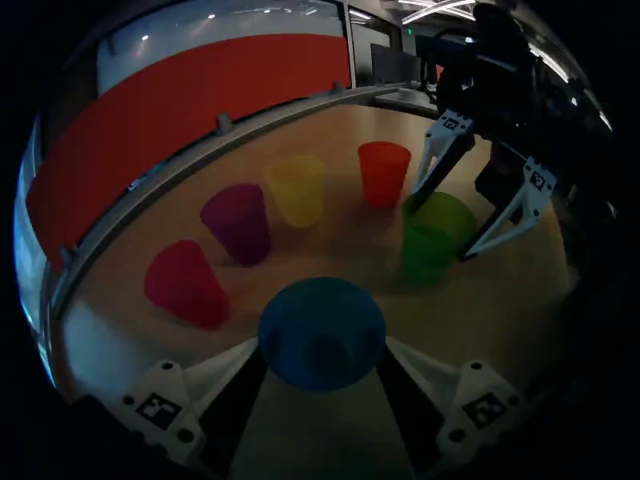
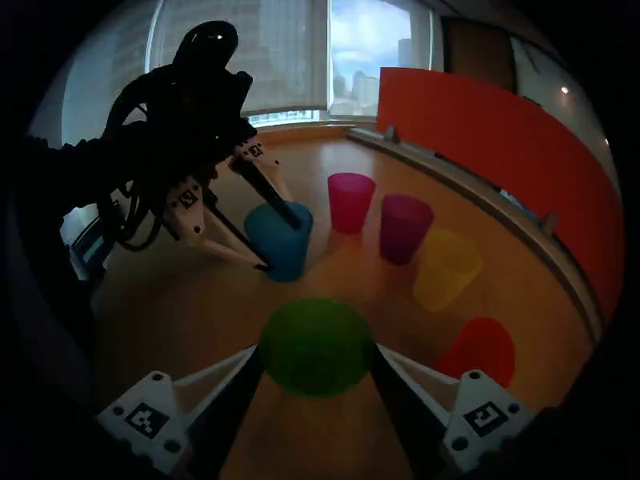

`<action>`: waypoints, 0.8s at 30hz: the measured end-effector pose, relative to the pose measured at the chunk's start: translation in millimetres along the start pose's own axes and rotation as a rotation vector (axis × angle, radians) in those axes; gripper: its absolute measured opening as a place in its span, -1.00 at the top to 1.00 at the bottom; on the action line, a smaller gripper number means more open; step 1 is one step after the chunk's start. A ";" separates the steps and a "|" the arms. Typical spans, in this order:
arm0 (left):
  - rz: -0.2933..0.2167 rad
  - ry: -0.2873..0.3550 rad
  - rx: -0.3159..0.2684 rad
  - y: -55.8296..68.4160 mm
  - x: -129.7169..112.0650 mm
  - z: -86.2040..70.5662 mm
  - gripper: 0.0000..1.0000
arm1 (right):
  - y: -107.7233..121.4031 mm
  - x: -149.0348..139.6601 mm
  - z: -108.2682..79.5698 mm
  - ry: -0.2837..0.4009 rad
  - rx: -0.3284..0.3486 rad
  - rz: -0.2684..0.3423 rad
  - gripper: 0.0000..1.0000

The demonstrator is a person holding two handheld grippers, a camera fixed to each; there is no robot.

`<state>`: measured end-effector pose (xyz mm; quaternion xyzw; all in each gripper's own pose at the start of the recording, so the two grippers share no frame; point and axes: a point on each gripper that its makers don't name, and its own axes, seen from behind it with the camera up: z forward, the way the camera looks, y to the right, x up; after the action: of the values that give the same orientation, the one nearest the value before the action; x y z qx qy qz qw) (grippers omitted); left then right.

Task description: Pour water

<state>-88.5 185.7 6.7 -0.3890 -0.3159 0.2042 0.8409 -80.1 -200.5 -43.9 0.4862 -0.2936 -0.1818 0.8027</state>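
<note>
Wood-toned surface point(image 1: 496, 312) is seen beneath both cups. A blue cup point(image 1: 320, 320) is pinched upright by the fingers of the left gripper point(image 1: 322, 350) at lower centre. A green cup point(image 1: 432, 236), nearby to its upper right, is pinched upright by the right gripper point(image 1: 440, 228).

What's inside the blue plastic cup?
The blue translucent plastic cup shows just its darker round bottom, with no object inside. Whether clear water lies there cannot be told in this dim light.
</note>
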 end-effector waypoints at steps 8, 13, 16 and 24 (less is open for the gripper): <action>-0.010 -0.005 0.006 -2.8 -3.3 1.9 -0.70 | -0.3 -0.9 -0.3 0.009 -0.007 0.009 -0.88; -0.016 -0.005 -0.007 -0.5 -4.0 2.4 -0.70 | 0.2 -0.5 -1.3 0.017 -0.007 0.017 -0.92; -0.018 -0.008 -0.010 -0.2 -5.5 2.7 -0.70 | 0.7 -2.2 -1.1 0.011 -0.008 0.016 -0.93; -0.024 -0.041 -0.008 -0.2 -16.3 2.9 -0.71 | -0.1 -9.9 -2.7 -0.002 -0.019 0.003 -0.99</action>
<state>-102.2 177.5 2.2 -0.3841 -0.3387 0.2006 0.8352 -85.9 -193.0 -47.8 0.4778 -0.2935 -0.1840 0.8073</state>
